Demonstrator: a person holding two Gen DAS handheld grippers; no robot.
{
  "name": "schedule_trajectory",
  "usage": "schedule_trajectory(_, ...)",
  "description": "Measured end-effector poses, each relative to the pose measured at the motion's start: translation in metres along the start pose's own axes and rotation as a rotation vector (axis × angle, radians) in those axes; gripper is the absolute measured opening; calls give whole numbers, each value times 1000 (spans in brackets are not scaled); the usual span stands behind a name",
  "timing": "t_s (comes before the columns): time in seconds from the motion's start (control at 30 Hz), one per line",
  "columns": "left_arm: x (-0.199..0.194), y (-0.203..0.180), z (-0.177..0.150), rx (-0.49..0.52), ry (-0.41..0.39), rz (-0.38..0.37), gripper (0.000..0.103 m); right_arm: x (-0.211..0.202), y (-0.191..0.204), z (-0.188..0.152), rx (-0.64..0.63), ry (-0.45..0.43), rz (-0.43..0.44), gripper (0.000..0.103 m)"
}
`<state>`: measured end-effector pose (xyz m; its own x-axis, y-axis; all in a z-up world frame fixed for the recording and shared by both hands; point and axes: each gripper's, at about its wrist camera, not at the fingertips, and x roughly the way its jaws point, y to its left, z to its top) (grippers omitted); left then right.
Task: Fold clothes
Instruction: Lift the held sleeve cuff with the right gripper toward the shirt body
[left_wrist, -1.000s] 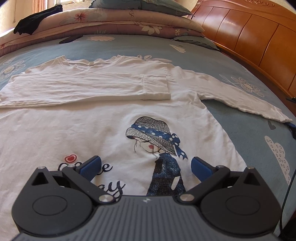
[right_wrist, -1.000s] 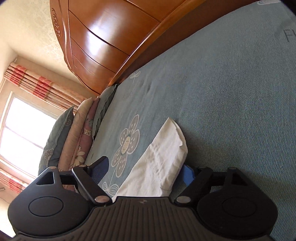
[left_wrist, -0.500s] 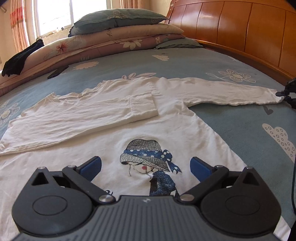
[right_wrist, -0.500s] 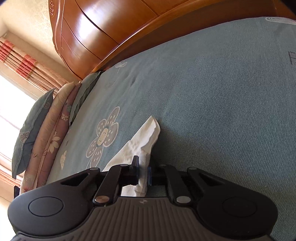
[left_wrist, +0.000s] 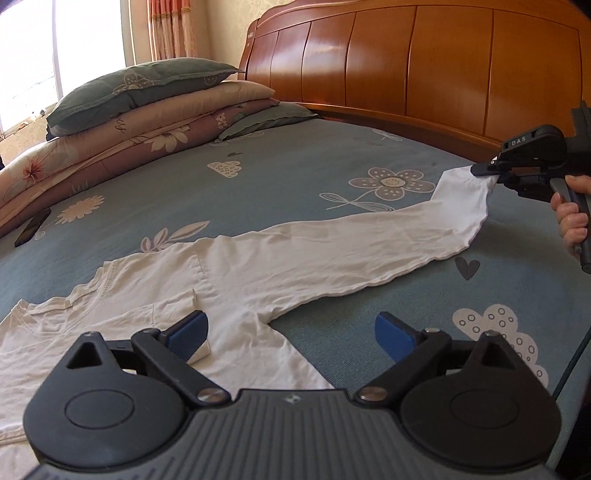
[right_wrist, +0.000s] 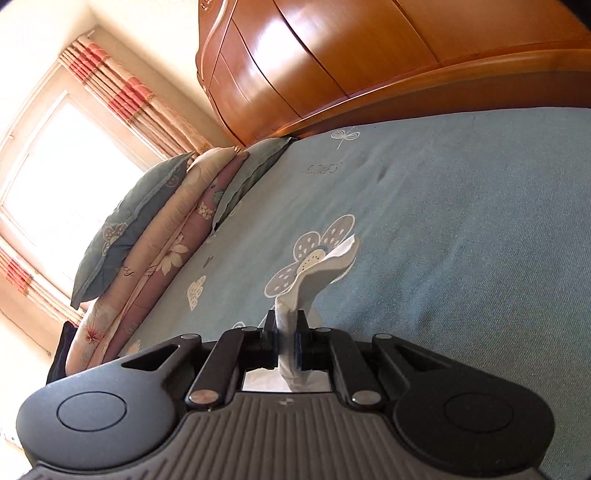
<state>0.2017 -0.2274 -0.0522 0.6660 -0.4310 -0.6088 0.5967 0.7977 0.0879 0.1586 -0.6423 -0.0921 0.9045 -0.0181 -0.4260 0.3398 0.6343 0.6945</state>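
Two grippers are at work on one white long-sleeved shirt (left_wrist: 236, 273) spread flat on the bed (left_wrist: 295, 177). Your right gripper (right_wrist: 287, 345) has its fingers clamped on the cuff (right_wrist: 321, 269) of the outstretched sleeve (left_wrist: 369, 240), which it holds lifted off the blue sheet near the wooden headboard (left_wrist: 443, 66). Your left gripper (left_wrist: 291, 332) hovers over the underarm seam with fingers wide apart and just beginning to close, nothing held between them. The other sleeve (left_wrist: 92, 325) already lies folded across the chest. The step in hand appears to be the second sleeve fold; next, carry the cuff inward over the body, keeping the cloth taut and flat, while your left anchors the shoulder.
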Motion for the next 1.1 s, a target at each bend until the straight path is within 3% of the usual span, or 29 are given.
schedule_trajectory(0.2, 2, -1, -15, -8, 49, -1, 97, 5, 7, -2, -5, 24, 3, 9)
schedule_trajectory(0.27, 2, 8, -25, -27, 93, 32, 97, 8, 14, -4, -22, 26, 6, 9)
schedule_trajectory(0.43, -6, 29, -49, -93, 159, 63, 97, 18, 53, -18, -185, 30, -46, 9)
schedule_trajectory(0.6, -19, 48, -63, -138, 162, 108, 97, 30, 92, -42, -401, 30, -140, 9)
schedule_trajectory(0.77, -21, 68, -68, -215, 159, 43, 98, 37, 104, -54, -483, 37, -186, 9)
schedule_trajectory(0.87, -20, 75, -71, -222, 131, 55, 98, 40, 107, -61, -535, 40, -230, 9)
schedule_trajectory(1.1, -26, 95, -75, -204, 155, 60, 98, 54, 124, -72, -668, 59, -344, 9)
